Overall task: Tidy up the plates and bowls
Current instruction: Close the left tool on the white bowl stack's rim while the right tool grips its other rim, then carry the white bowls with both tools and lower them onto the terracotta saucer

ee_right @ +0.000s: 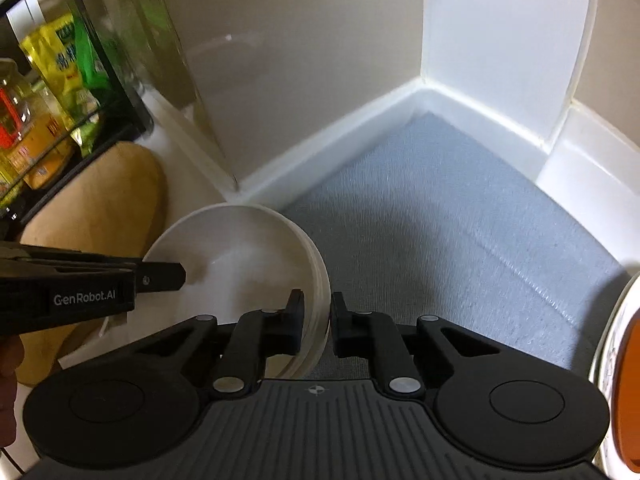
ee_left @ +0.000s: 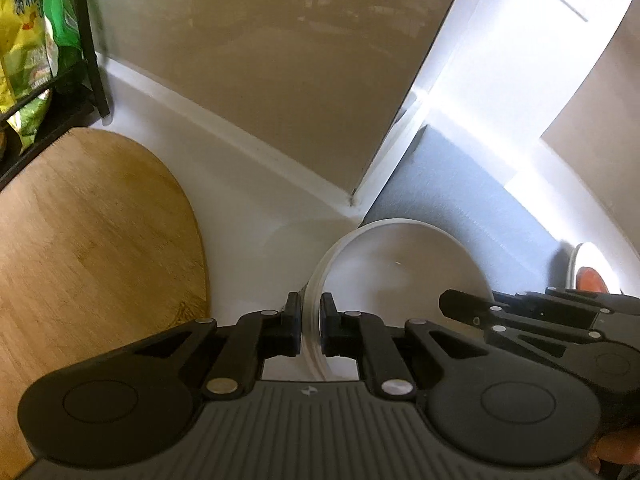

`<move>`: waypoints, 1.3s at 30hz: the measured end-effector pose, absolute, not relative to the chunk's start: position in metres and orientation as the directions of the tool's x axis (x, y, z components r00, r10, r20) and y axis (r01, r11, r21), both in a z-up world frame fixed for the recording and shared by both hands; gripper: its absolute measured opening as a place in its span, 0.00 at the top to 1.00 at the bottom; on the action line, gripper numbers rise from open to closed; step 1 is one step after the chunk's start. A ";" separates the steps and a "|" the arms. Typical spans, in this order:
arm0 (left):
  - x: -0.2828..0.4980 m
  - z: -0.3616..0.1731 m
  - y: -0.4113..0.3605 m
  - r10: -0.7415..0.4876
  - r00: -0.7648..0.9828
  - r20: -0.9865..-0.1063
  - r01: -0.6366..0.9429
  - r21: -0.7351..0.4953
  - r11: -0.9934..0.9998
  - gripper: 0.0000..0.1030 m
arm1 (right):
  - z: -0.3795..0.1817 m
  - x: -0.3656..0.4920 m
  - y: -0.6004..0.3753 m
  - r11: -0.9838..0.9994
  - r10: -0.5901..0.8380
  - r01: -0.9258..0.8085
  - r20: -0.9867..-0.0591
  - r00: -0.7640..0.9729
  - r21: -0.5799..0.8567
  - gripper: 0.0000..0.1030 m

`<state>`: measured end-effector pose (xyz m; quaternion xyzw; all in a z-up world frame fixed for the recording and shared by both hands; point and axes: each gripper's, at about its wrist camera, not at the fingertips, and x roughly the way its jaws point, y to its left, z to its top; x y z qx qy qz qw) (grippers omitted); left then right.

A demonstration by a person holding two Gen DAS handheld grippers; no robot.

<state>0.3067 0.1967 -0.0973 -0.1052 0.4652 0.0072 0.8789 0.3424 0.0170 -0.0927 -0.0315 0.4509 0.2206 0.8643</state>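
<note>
A stack of white bowls is held between both grippers above the counter's corner. My left gripper is shut on the stack's left rim. My right gripper is shut on the right rim of the same stack. The right gripper shows at the right of the left wrist view, and the left gripper shows at the left of the right wrist view. A plate with an orange centre lies at the far right, also seen in the left wrist view.
A grey mat covers the counter in the corner by the white wall trim. A wooden cutting board lies to the left. A black rack with yellow and green packets stands at the far left.
</note>
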 end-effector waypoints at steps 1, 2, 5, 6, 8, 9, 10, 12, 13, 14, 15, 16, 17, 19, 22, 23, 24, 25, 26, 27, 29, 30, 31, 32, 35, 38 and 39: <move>0.306 -0.094 0.196 -0.084 0.572 -0.816 -0.108 -0.176 0.978 0.91 | -0.090 0.342 0.016 0.900 0.359 -0.409 -0.789 0.499 0.151 0.86; 0.304 -0.091 0.196 -0.082 0.579 -0.812 -0.104 -0.173 0.979 0.90 | -0.087 0.341 0.014 0.900 0.362 -0.407 -0.785 0.503 0.154 0.86; 0.301 -0.080 0.193 -0.083 0.600 -0.796 -0.094 -0.173 0.980 0.90 | -0.081 0.338 0.011 0.902 0.368 -0.401 -0.774 0.515 0.162 0.86; 0.300 -0.077 0.195 -0.087 0.606 -0.790 -0.090 -0.177 0.980 0.90 | -0.079 0.337 0.009 0.902 0.372 -0.398 -0.770 0.518 0.168 0.86; 0.297 -0.071 0.193 -0.096 0.619 -0.779 -0.082 -0.186 0.979 0.90 | -0.075 0.335 0.005 0.902 0.379 -0.392 -0.762 0.525 0.179 0.86; 0.295 -0.068 0.191 -0.099 0.626 -0.774 -0.076 -0.188 0.979 0.90 | -0.072 0.333 0.001 0.903 0.383 -0.388 -0.758 0.528 0.186 0.85; 0.292 -0.065 0.189 -0.103 0.632 -0.768 -0.068 -0.187 0.980 0.90 | -0.070 0.331 -0.002 0.904 0.385 -0.381 -0.753 0.533 0.193 0.85; 0.289 -0.058 0.183 -0.112 0.644 -0.757 -0.047 -0.185 0.982 0.90 | -0.062 0.323 -0.010 0.908 0.387 -0.369 -0.741 0.549 0.200 0.85; 0.287 -0.055 0.179 -0.119 0.649 -0.752 -0.034 -0.184 0.982 0.90 | -0.059 0.320 -0.014 0.910 0.385 -0.363 -0.735 0.558 0.201 0.85; 0.285 -0.052 0.176 -0.127 0.652 -0.748 -0.019 -0.184 0.983 0.90 | -0.055 0.317 -0.018 0.912 0.383 -0.357 -0.729 0.568 0.202 0.85; 0.284 -0.049 0.171 -0.137 0.654 -0.744 -0.007 -0.186 0.982 0.90 | -0.052 0.313 -0.023 0.915 0.380 -0.349 -0.723 0.577 0.202 0.85; 0.283 -0.047 0.166 -0.147 0.656 -0.741 0.009 -0.187 0.982 0.90 | -0.048 0.310 -0.028 0.918 0.376 -0.340 -0.718 0.586 0.203 0.85; 0.281 -0.044 0.160 -0.158 0.657 -0.737 0.028 -0.186 0.982 0.90 | -0.045 0.306 -0.034 0.922 0.371 -0.329 -0.713 0.595 0.204 0.85; 0.279 -0.040 0.147 -0.180 0.660 -0.729 0.070 -0.179 0.981 0.90 | -0.040 0.297 -0.045 0.931 0.355 -0.305 -0.706 0.613 0.203 0.85; 0.278 -0.033 0.124 -0.225 0.658 -0.719 0.146 -0.172 0.974 0.90 | -0.035 0.283 -0.065 0.947 0.317 -0.255 -0.695 0.645 0.195 0.85; 0.277 -0.031 0.116 -0.243 0.653 -0.717 0.169 -0.174 0.970 0.90 | -0.033 0.277 -0.073 0.952 0.302 -0.236 -0.692 0.655 0.192 0.85; 0.276 -0.029 0.107 -0.262 0.648 -0.715 0.195 -0.177 0.965 0.90 | -0.032 0.272 -0.080 0.957 0.288 -0.215 -0.690 0.664 0.192 0.85; 0.275 -0.028 0.098 -0.280 0.642 -0.714 0.220 -0.179 0.959 0.90 | -0.031 0.267 -0.089 0.962 0.273 -0.194 -0.688 0.673 0.192 0.85; 0.275 -0.027 0.089 -0.299 0.634 -0.713 0.247 -0.180 0.952 0.90 | -0.030 0.261 -0.097 0.966 0.258 -0.172 -0.686 0.680 0.192 0.85; 0.274 -0.026 0.079 -0.317 0.626 -0.713 0.273 -0.180 0.945 0.89 | -0.029 0.257 -0.104 0.970 0.241 -0.148 -0.685 0.688 0.193 0.85; 0.273 -0.026 0.060 -0.349 0.608 -0.714 0.325 -0.177 0.929 0.89 | -0.028 0.246 -0.122 0.975 0.209 -0.100 -0.682 0.701 0.196 0.85; 0.273 -0.026 0.051 -0.363 0.599 -0.714 0.349 -0.175 0.921 0.89 | -0.027 0.240 -0.131 0.977 0.192 -0.075 -0.682 0.706 0.197 0.85; 0.272 -0.026 0.041 -0.376 0.590 -0.714 0.372 -0.173 0.912 0.89 | -0.027 0.235 -0.139 0.979 0.175 -0.052 -0.681 0.711 0.197 0.85; 0.272 -0.026 0.031 -0.390 0.580 -0.715 0.395 -0.172 0.903 0.89 | -0.027 0.230 -0.148 0.980 0.157 -0.028 -0.681 0.716 0.197 0.85; 0.271 -0.026 0.006 -0.427 0.551 -0.717 0.453 -0.173 0.875 0.89 | -0.027 0.213 -0.174 0.979 0.109 0.040 -0.682 0.723 0.198 0.85; 0.268 -0.029 -0.018 -0.454 0.522 -0.723 0.499 -0.173 0.849 0.89 | -0.028 0.196 -0.196 0.975 0.066 0.100 -0.683 0.727 0.201 0.85; 0.268 -0.031 -0.026 -0.461 0.510 -0.726 0.512 -0.173 0.841 0.89 | -0.028 0.193 -0.201 0.972 0.055 0.117 -0.684 0.728 0.202 0.85</move>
